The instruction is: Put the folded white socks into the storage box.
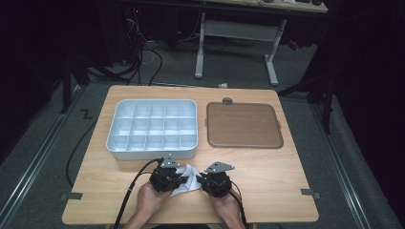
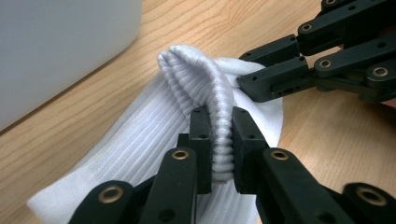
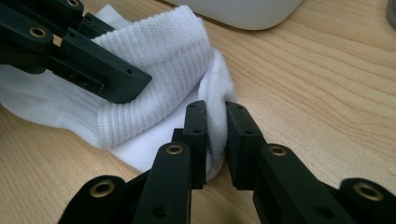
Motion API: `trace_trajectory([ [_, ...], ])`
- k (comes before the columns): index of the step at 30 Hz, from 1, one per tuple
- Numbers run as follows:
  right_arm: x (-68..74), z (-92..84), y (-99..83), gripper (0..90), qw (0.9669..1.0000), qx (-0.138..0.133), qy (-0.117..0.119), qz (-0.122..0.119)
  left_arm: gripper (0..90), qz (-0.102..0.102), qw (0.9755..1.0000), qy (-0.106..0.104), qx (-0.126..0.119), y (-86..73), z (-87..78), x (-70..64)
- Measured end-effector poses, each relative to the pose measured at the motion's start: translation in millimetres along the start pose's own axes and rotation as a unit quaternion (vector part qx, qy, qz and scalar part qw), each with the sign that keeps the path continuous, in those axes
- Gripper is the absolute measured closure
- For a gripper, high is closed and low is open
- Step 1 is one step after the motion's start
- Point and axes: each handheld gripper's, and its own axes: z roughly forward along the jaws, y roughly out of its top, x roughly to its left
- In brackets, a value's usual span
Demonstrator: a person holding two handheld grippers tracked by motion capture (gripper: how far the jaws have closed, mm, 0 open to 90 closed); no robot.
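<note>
- Pale wood-grain surface, smooth.
- Soft white ribbed-knit sock, bunched.
- Left tongs pinch its ribbed cuff.
- Right tongs grip its smoother fold.

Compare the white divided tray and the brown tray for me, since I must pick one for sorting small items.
The white divided tray is split into many small compartments and has tall walls; the brown tray is one flat, undivided surface with a low rim. The white one sits left, the brown right. Both are rounded rectangles and hold nothing.
</note>
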Motion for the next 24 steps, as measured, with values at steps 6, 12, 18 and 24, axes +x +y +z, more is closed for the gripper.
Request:
trace_trajectory([
  [6, -1.5, -0.8, 1.2, 72.6, 1.0000, 0.002, -0.001, 0.007, 72.5, -0.012, 0.9997, -0.013, -0.014, 3.2, -9.0, 0.0],
  [12, -2.4, -10.0, 5.1, 69.6, 0.9999, -0.010, -0.006, 0.002, 59.9, -0.025, 0.9985, -0.028, -0.039, 11.2, -23.0, -3.2],
  [18, -7.6, -22.5, 8.4, 69.1, 0.9996, -0.026, -0.001, 0.012, 56.0, -0.026, 0.9977, -0.029, -0.056, 12.5, -39.8, -2.9],
  [24, -8.4, -39.6, 13.7, 72.7, 0.9988, -0.049, 0.002, 0.009, 55.2, -0.032, 0.9961, -0.005, -0.082, 9.6, -55.7, 5.8],
])
